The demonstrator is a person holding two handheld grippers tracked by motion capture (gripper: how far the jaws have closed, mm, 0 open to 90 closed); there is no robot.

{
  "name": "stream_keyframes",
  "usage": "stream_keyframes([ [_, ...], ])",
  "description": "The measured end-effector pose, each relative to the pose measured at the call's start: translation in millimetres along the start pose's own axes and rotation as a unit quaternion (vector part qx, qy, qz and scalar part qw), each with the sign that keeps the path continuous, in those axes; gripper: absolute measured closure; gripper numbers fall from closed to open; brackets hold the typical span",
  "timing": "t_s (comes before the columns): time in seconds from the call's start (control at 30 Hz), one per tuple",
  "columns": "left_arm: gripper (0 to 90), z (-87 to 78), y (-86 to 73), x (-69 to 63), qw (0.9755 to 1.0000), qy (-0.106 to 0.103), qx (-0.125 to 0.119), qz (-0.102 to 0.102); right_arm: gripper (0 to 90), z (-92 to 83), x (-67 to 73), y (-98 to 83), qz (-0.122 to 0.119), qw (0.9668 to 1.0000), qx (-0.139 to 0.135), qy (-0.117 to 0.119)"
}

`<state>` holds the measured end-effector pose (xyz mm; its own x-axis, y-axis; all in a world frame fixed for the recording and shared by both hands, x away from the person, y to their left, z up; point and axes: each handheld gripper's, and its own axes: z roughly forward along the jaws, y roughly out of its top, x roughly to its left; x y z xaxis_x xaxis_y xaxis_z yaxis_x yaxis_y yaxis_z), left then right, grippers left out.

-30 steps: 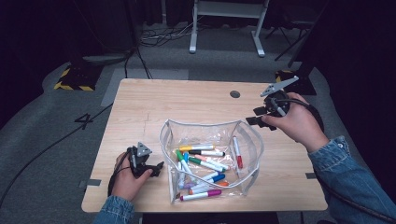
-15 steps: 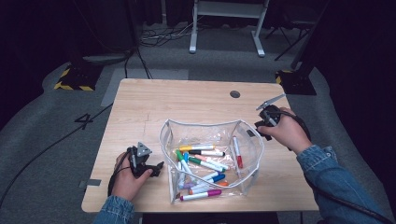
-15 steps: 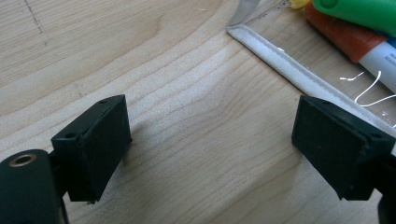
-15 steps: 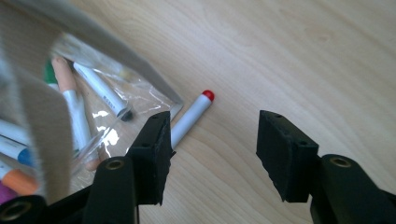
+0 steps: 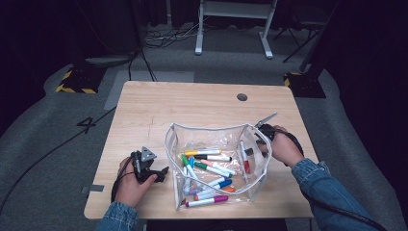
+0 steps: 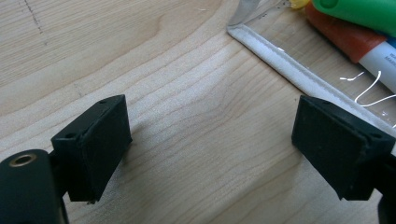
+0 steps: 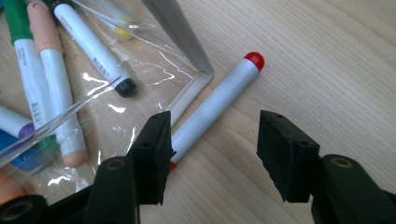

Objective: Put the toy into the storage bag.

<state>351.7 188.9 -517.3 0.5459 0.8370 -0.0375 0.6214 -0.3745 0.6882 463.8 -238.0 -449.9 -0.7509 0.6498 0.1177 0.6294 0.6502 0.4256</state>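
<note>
The high view looks forward and down from above the near edge of the table. Each gripper view sits very near the wood, looking along its own jaws. All three share the pouch: its edge at 2 o'clock on the left, its corner at 11 o'clock on the right.
</note>
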Motion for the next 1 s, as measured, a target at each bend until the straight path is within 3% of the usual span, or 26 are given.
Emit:
stream_keyframes([
  [0.13,12.1,0.0,0.0,-0.1,1.0,0.0,0.0,0.0,43.0,12.5,-2.0,-3.6,0.013,0.9998,-0.012,0.01],
  [0.27,12.1,0.0,0.0,-0.1,1.0,0.0,0.0,0.0,44.9,23.6,-1.3,-6.7,0.013,0.9998,-0.008,0.013],
  [0.6,12.1,0.0,0.0,-0.1,1.0,0.001,0.0,0.0,76.2,22.6,-1.1,-12.3,0.008,0.999,0.028,-0.034],
  [0.83,12.1,0.0,0.0,0.0,1.0,0.0,0.0,0.0,77.1,20.5,-2.8,-16.6,0.026,0.9985,0.024,-0.04],
  [1.0,12.0,0.0,0.0,0.0,1.0,0.001,0.0,0.0,77.2,14.1,-5.5,-19.1,0.04,0.9982,0.03,-0.031],
])
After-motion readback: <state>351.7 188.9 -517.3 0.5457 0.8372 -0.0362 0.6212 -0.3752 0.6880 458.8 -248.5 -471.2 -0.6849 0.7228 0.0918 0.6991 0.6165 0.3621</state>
